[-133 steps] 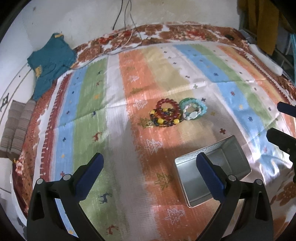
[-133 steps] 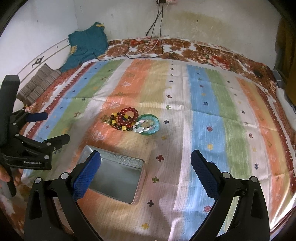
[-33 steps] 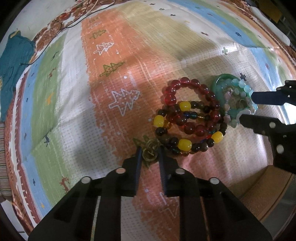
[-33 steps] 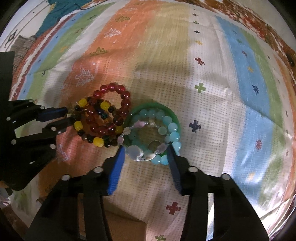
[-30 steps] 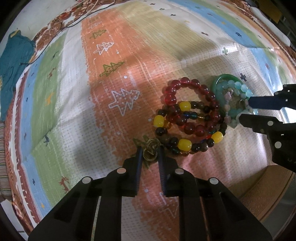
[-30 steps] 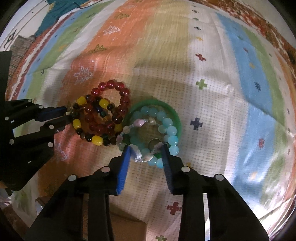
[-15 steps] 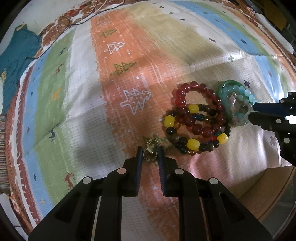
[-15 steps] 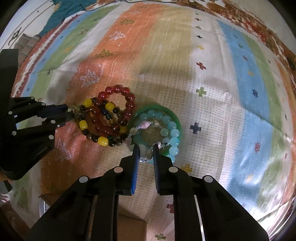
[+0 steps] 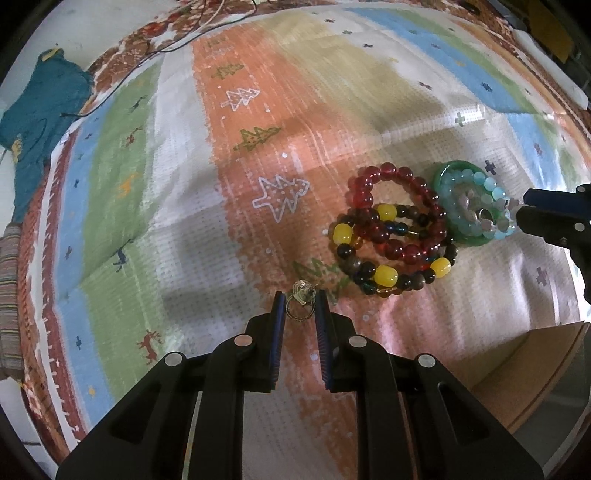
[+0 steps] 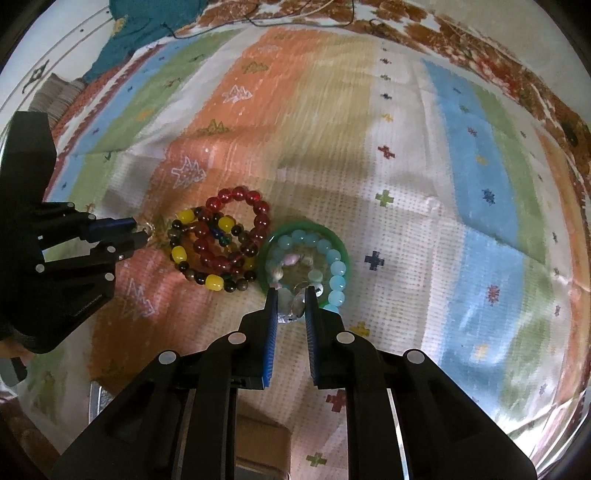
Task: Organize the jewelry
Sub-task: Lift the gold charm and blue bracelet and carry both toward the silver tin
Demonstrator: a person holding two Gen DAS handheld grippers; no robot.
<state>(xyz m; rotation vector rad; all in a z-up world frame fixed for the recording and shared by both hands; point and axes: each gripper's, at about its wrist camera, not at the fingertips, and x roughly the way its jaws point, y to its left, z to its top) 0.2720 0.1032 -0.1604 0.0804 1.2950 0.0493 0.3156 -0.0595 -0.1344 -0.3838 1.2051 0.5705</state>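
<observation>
My left gripper (image 9: 300,297) is shut on a small gold ring (image 9: 300,309) and holds it just left of a pile of red, dark and yellow bead bracelets (image 9: 391,236). My right gripper (image 10: 291,292) is shut on a pale shell bracelet (image 10: 290,308) at the near rim of a green bangle (image 10: 338,242) that holds a light blue bead bracelet (image 10: 332,266). The left gripper (image 10: 138,232) also shows in the right wrist view, with the bead pile (image 10: 221,243) beside it. The right gripper (image 9: 521,208) shows at the right edge of the left wrist view.
Everything lies on a striped, patterned cloth (image 9: 166,184). A metal tin's corner (image 10: 98,400) shows at the lower left of the right wrist view, with a brown box (image 9: 528,373) near it. A teal garment (image 9: 33,122) and cables (image 10: 295,18) lie at the far edge.
Both grippers came down from above and closed, the left on the gold ring, the right on the shell bracelet. The left has since drawn the ring a little away from the bead pile.
</observation>
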